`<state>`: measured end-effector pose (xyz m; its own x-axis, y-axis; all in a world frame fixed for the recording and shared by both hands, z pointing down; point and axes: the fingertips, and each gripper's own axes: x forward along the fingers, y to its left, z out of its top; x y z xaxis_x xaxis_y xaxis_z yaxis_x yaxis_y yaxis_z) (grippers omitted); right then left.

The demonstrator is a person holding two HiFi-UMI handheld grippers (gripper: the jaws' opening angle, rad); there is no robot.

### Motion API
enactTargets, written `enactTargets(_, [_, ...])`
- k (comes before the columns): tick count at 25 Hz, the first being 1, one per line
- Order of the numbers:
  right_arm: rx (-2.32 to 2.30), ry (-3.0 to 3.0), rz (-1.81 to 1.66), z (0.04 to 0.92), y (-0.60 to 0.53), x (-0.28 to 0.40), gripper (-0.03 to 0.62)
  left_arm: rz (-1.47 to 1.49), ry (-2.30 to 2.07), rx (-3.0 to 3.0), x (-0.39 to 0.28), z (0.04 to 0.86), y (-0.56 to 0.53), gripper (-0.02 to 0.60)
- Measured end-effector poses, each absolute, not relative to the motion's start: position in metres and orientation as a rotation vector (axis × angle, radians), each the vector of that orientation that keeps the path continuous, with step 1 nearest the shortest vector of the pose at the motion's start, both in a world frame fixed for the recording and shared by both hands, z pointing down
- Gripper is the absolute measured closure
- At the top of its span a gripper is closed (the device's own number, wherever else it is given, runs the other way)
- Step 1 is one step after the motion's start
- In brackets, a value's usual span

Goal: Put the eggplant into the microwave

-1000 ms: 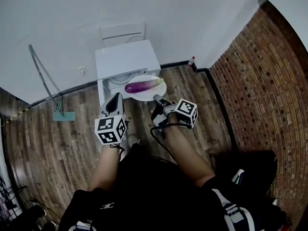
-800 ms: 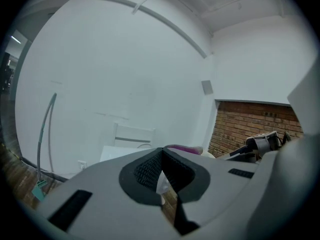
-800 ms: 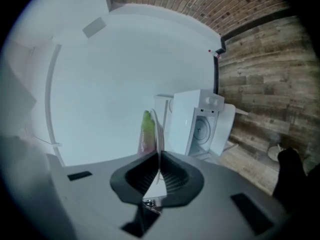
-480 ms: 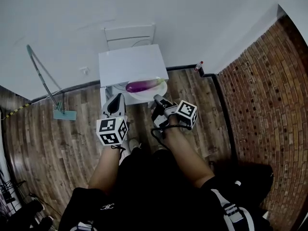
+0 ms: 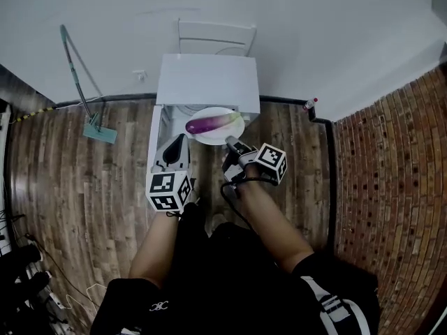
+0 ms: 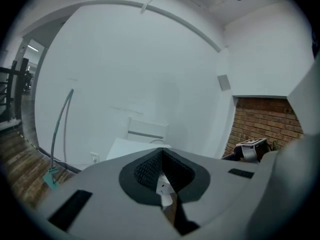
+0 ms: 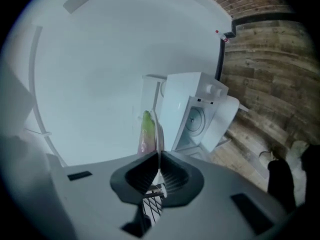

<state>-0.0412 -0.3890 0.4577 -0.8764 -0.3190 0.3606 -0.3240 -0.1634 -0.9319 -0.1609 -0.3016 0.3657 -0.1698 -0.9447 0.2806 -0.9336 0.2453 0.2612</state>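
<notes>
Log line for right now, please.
right gripper: shut on plate rim | eggplant: lying on plate | microwave: door open, plate not yet inside | left gripper: shut, empty

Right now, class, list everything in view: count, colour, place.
microwave: one, white, door open, against the wall
chair: one, white, behind the microwave
plate: one, white, held in front of the microwave
eggplant: one, purple with green end, lying on the plate
mop: one, teal head, leaning on the wall at left
bottle: one, red cap, at the wall's corner, right
right gripper: one, grey, shut on the plate
left gripper: one, grey, shut, empty, beside it
</notes>
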Motion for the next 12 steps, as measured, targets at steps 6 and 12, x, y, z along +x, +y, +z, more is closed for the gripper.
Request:
enactTargets(6, [0.733,-1.988,2.228,0.527,-0.389,-0.050,0.568,-0.058,-2.208,1.641,-0.156,0.425,-0.293,0.584])
enactTargets(12, [0.738,-1.989,2.235,0.621,-0.402,-0.078,0.568,-0.059,-2.242,1.607,-0.173,0.522,-0.290,0.583])
